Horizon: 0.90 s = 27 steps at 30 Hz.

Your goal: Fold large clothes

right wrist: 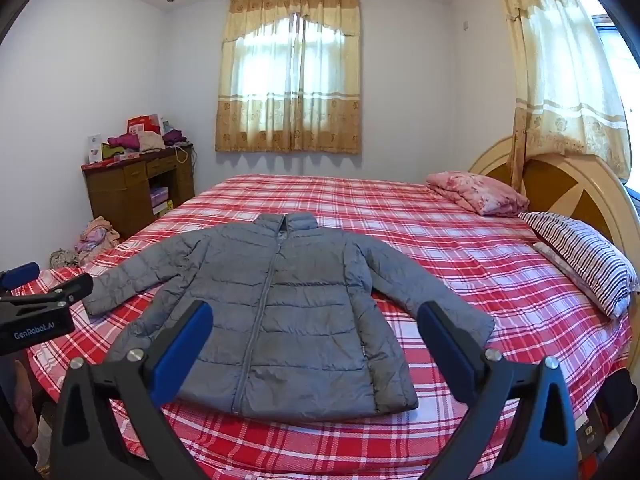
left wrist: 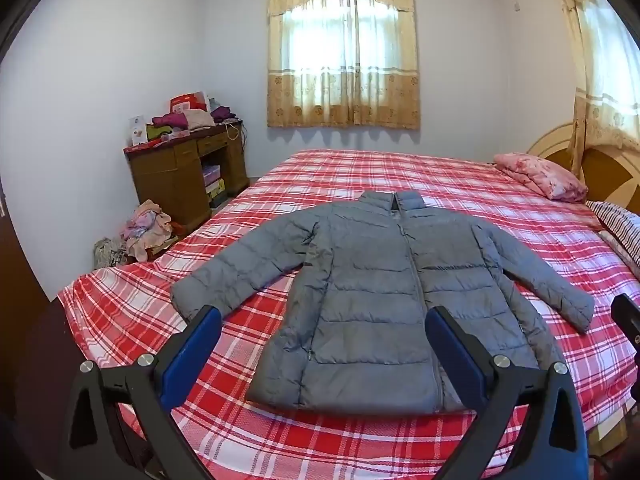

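Observation:
A grey puffer jacket [left wrist: 376,292] lies flat and zipped on the red plaid bed [left wrist: 120,320], collar away from me, both sleeves spread out to the sides. It also shows in the right wrist view [right wrist: 280,320]. My left gripper [left wrist: 324,320] is open and empty, held above the jacket's hem on the near side. My right gripper [right wrist: 316,320] is open and empty, also above the hem. The left gripper [right wrist: 44,280] shows at the left edge of the right wrist view.
A pink folded quilt [right wrist: 476,192] and a striped pillow [right wrist: 584,260] lie by the headboard [right wrist: 568,184] at the right. A wooden desk [left wrist: 184,176] piled with clothes stands in the far left corner, with a clothes heap [left wrist: 144,232] on the floor.

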Each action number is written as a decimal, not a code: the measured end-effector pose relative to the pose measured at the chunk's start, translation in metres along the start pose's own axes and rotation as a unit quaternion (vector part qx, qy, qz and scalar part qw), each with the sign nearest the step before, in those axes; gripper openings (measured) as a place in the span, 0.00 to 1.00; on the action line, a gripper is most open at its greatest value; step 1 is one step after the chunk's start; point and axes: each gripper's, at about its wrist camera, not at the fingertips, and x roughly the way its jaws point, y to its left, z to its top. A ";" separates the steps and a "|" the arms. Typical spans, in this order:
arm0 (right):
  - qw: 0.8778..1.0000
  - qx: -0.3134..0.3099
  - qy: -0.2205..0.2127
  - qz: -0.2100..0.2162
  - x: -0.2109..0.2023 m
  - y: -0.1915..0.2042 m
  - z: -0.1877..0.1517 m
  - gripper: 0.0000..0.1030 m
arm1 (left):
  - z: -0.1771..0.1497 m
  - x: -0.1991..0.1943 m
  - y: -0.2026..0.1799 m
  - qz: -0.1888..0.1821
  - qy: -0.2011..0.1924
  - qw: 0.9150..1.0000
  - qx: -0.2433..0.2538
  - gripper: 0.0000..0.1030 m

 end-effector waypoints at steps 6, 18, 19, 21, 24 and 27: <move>1.000 0.002 0.002 0.004 0.001 -0.002 -0.002 1.00 | 0.000 0.001 -0.006 -0.002 -0.006 1.000 -0.006 0.99; 1.000 0.002 0.010 0.002 0.007 -0.002 -0.008 1.00 | -0.001 0.001 0.002 -0.009 -0.004 1.000 -0.013 0.99; 1.000 0.003 0.010 0.001 0.005 -0.001 -0.008 1.00 | -0.001 0.001 0.002 -0.008 -0.005 1.000 -0.013 0.99; 1.000 0.005 0.011 -0.002 0.007 -0.002 -0.006 1.00 | -0.002 0.001 0.002 -0.008 -0.005 1.000 -0.012 0.99; 1.000 0.005 0.011 -0.002 0.007 -0.002 -0.006 1.00 | -0.003 0.003 0.004 -0.006 -0.003 1.000 -0.015 0.99; 1.000 0.005 0.014 -0.001 0.007 -0.003 -0.006 1.00 | -0.002 0.005 0.008 -0.007 -0.001 1.000 -0.017 0.99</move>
